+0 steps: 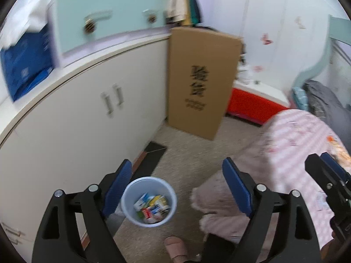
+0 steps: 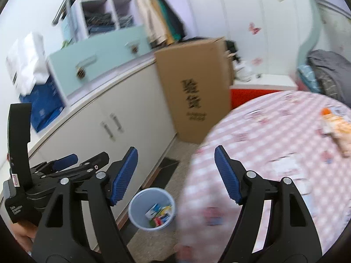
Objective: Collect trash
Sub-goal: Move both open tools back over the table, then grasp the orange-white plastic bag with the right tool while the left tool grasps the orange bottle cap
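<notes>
Left gripper [image 1: 176, 186] and right gripper [image 2: 176, 175], each with jaws spread wide and nothing between the blue pads. Below them, a pale blue bin [image 1: 149, 201] stands upright on the floor [image 1: 186, 153], just beside the white cabinet [image 1: 87, 114] and near the pink checked tablecloth [image 2: 274, 153]. Colourful packets [image 1: 151, 208] lie inside the bin. A cardboard box [image 1: 201, 81] leans at the cabinet's end.

A lived-in home bedroom, bed under a pink-and-white checked cotton cover [image 2: 274, 144], clothes hanging in the corner [image 2: 160, 19], cream low cabinet with metal handles [image 1: 92, 109], tall brown cardboard box [image 1: 199, 81], butterfly wall stickers [image 2: 254, 28], beige speckled floor [image 1: 186, 153].
</notes>
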Action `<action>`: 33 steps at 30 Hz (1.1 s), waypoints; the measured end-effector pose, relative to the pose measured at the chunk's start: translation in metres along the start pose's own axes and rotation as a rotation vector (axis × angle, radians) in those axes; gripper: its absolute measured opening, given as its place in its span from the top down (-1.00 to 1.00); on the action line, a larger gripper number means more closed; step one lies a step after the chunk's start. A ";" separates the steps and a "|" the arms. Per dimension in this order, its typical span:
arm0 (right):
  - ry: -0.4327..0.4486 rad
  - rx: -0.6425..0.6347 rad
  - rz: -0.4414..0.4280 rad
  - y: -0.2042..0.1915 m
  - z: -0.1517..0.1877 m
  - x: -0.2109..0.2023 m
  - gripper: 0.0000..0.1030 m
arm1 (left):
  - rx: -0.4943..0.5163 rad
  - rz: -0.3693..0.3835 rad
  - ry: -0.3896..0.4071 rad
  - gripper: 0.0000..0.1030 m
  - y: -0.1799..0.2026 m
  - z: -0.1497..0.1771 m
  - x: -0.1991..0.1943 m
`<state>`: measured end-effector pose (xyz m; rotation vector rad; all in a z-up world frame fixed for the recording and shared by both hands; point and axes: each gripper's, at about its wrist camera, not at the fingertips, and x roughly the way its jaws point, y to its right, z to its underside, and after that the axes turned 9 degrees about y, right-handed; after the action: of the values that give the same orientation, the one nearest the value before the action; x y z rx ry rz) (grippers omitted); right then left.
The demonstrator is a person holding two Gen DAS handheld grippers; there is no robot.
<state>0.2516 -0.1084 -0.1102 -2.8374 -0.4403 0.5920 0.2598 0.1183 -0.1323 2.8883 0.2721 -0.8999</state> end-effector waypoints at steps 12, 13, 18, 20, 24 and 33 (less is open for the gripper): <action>0.077 0.061 0.404 0.178 -0.023 -0.055 -0.67 | 0.175 0.218 -0.003 -0.66 0.176 -0.009 -0.010; 0.064 0.100 0.428 0.201 -0.022 -0.053 -0.67 | 0.186 0.229 -0.007 -0.66 0.187 -0.009 -0.008; -0.003 0.227 0.402 0.255 -0.015 -0.031 -0.67 | 0.227 0.290 -0.022 -0.66 0.243 -0.011 0.011; -0.031 0.248 0.393 0.269 -0.013 -0.020 -0.67 | 0.249 0.296 -0.026 -0.66 0.262 -0.012 0.018; -0.099 0.305 0.304 0.289 -0.008 0.000 -0.24 | 0.307 0.341 -0.012 -0.66 0.297 -0.012 0.026; -0.003 0.284 0.490 0.309 -0.026 -0.034 0.45 | 0.397 0.420 -0.018 -0.66 0.363 -0.003 0.057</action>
<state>0.3085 -0.4118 -0.1558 -2.6615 0.3308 0.6773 0.3803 -0.2282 -0.1463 3.0886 -0.5590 -0.9857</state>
